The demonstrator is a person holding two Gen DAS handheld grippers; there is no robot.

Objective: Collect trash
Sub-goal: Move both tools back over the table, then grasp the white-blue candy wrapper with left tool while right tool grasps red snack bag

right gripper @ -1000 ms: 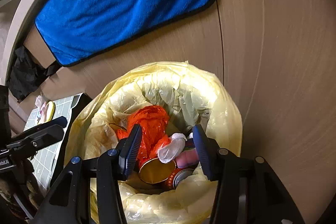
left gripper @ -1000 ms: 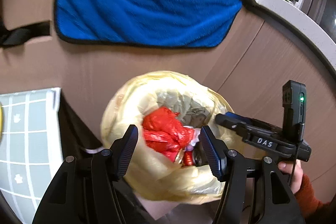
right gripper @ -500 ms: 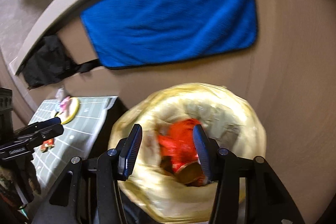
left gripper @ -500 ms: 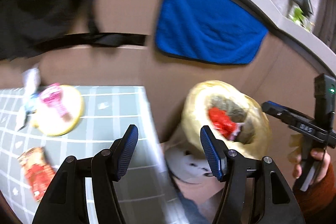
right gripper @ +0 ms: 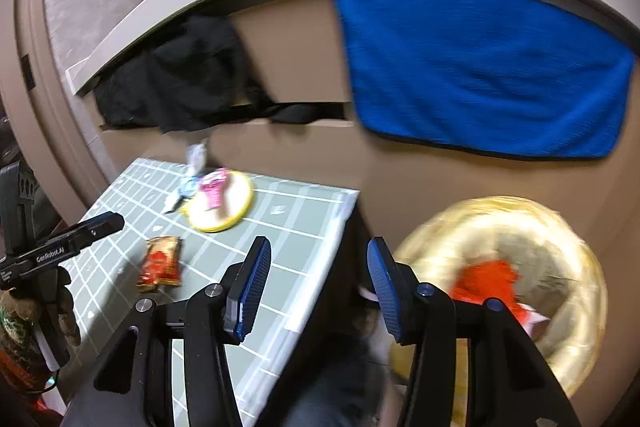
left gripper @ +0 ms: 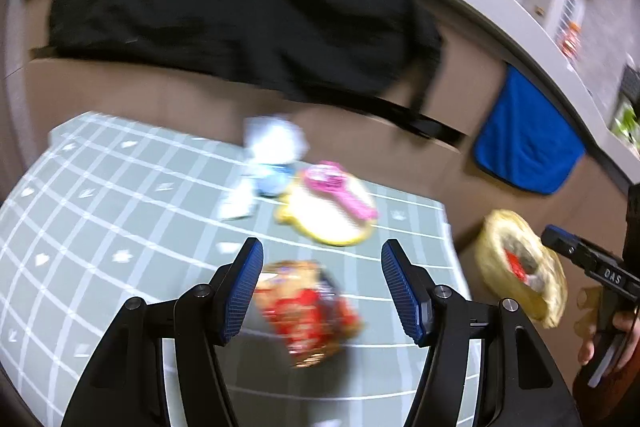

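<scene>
Left claw (left gripper: pixel 322 285): hanging released over the bench (left gripper: pixel 120 211), gripping nothing.
Right claw (right gripper: pixel 318 289): gaping empty, between bench edge and bin (right gripper: pixel 560 239).
Done: bin, on the floor beside the bench, is already holding red wrap and other scraps.
Left: one snack bag (left gripper: pixel 308 311) lying nearest; one pink wrapper (left gripper: pixel 340 187) resting on one yellow plate (left gripper: pixel 332 223); one white wrapper (left gripper: pixel 268 155) sitting farthest.
</scene>
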